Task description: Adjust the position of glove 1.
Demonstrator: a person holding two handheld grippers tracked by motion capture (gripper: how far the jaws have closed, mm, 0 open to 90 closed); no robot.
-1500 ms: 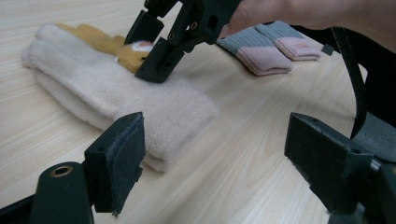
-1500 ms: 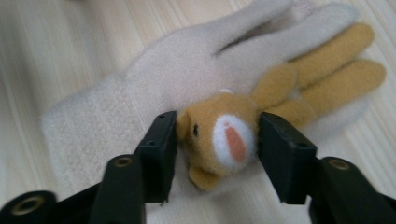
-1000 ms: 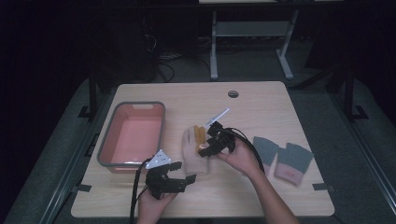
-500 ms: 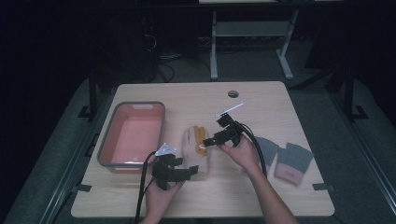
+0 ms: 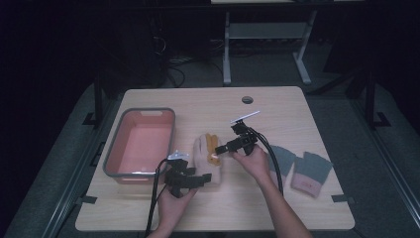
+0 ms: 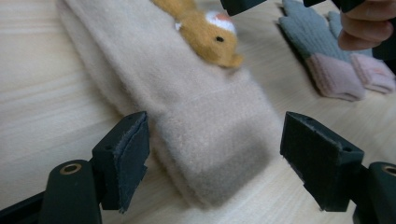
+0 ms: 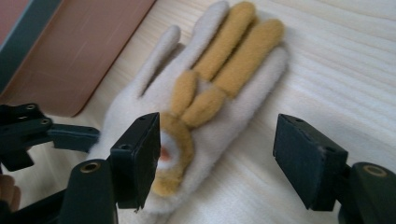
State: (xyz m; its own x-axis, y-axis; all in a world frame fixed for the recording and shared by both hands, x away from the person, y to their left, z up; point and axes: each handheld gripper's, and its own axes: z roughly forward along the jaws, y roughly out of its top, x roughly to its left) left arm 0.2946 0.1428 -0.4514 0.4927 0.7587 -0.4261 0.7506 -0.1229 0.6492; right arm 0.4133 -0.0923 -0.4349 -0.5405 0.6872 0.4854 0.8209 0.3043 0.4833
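Observation:
A cream glove (image 5: 203,154) with an orange animal figure on it lies flat in the middle of the table, fingers pointing away from me. My left gripper (image 5: 200,179) is at its cuff (image 6: 205,135). Its jaws stand open on either side of the cuff, clear of it, after closing slightly. My right gripper (image 5: 221,148) hovers open over the glove's palm (image 7: 219,93), one jaw above the orange figure and the other over bare table. The left gripper (image 7: 28,130) also shows at the left edge of the right gripper view.
A pink tray (image 5: 111,161) with a grey rim stands left of the glove and looks empty. Two grey gloves with pink cuffs (image 5: 302,171) lie at the right (image 6: 327,60). A round cable hole (image 5: 247,99) is at the far edge of the table.
My left gripper has moved right and forward up to the glove's cuff. My right gripper has shifted slightly and come down over the glove.

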